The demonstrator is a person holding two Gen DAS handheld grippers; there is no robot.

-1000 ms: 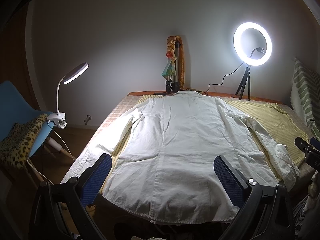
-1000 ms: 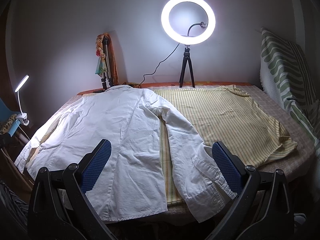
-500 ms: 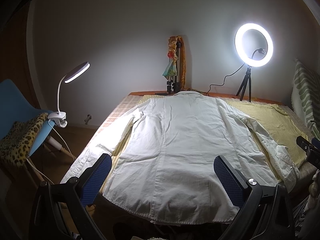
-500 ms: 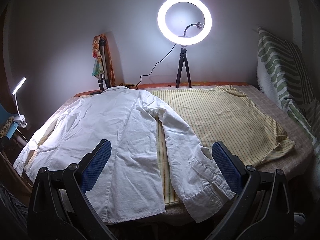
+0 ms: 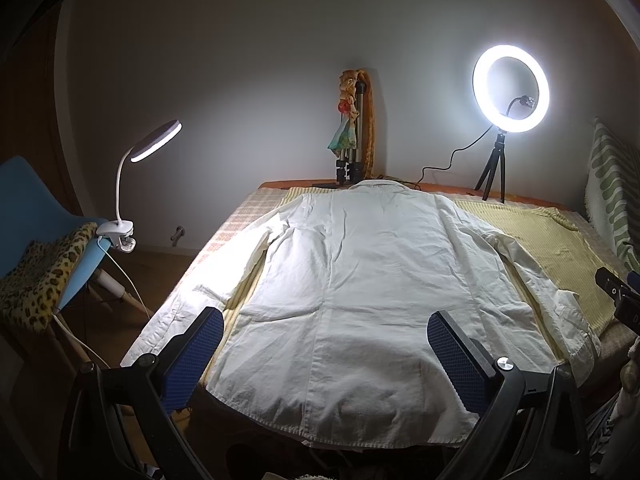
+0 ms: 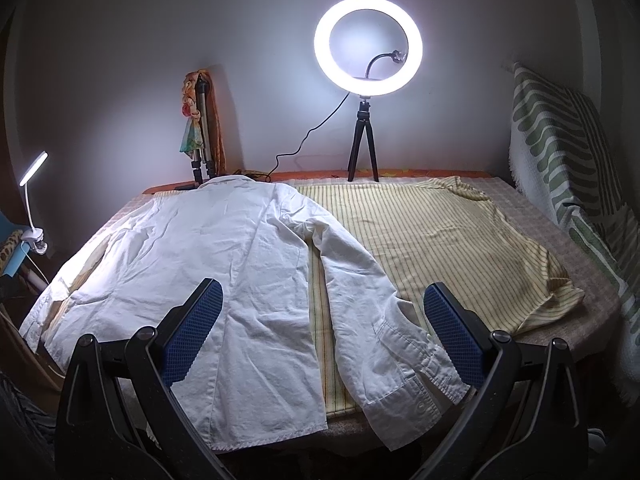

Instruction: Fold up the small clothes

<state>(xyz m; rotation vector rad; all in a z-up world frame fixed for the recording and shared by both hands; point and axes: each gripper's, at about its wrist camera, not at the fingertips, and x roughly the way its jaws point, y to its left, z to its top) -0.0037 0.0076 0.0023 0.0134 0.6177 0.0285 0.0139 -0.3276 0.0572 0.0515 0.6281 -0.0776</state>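
Observation:
A white long-sleeved shirt point(image 5: 352, 280) lies flat, back up, on the table, collar at the far end, sleeves spread; it also shows in the right wrist view point(image 6: 224, 264). Under it lies a yellow striped shirt point(image 6: 440, 232), spread to the right, also in the left wrist view point(image 5: 552, 248). My left gripper point(image 5: 326, 354) is open and empty, above the white shirt's near hem. My right gripper point(image 6: 322, 328) is open and empty, above the shirt's right sleeve point(image 6: 380, 312) and its cuff. Part of the right gripper point(image 5: 618, 296) shows at the left wrist view's right edge.
A lit ring light on a small tripod point(image 6: 366, 44) and a folded tripod with a cloth point(image 6: 200, 136) stand at the table's far edge. A clip lamp point(image 5: 132, 184) sits on a blue chair point(image 5: 36, 216) at left. A green-striped cloth point(image 6: 568, 148) hangs at right.
Both views have shifted slightly; the right gripper has drifted a little to the right. The shirts have not moved and both grippers stay open.

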